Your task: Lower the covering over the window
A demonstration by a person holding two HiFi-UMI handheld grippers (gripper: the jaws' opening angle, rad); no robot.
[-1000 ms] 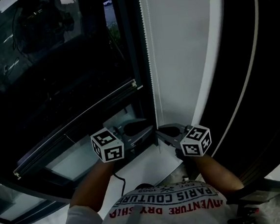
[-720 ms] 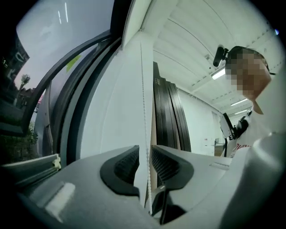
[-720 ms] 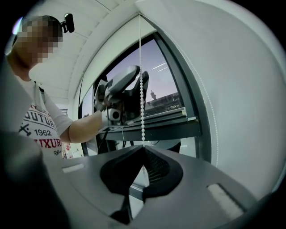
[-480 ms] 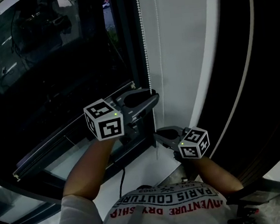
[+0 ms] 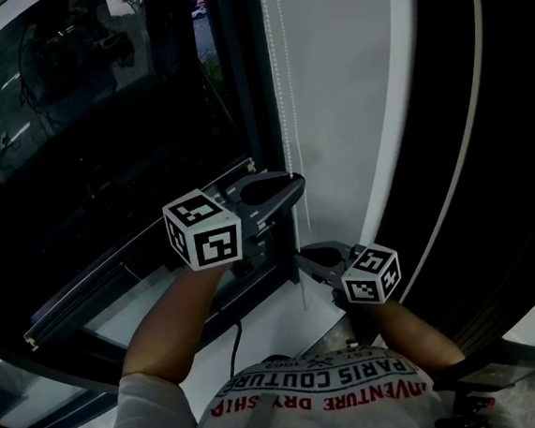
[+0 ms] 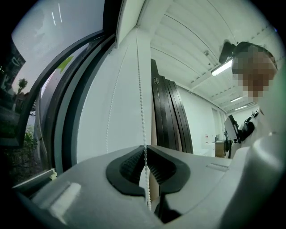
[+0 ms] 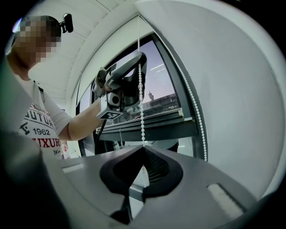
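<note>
Left gripper (image 5: 293, 183) has risen up the bead chain (image 6: 141, 89)

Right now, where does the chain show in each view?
Head view: the chain runs down the centre, through the left tool to the right tool.
Left gripper view: centre, dropping into this tool's closed jaws.
Right gripper view: centre, rising from this tool's closed jaws to the left tool above.
Shared landmark: the left tool, shut on the chain, which shows in all three views.

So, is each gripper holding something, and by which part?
Both hold the bead chain: left gripper higher up, right gripper lower on the same strand.
</note>
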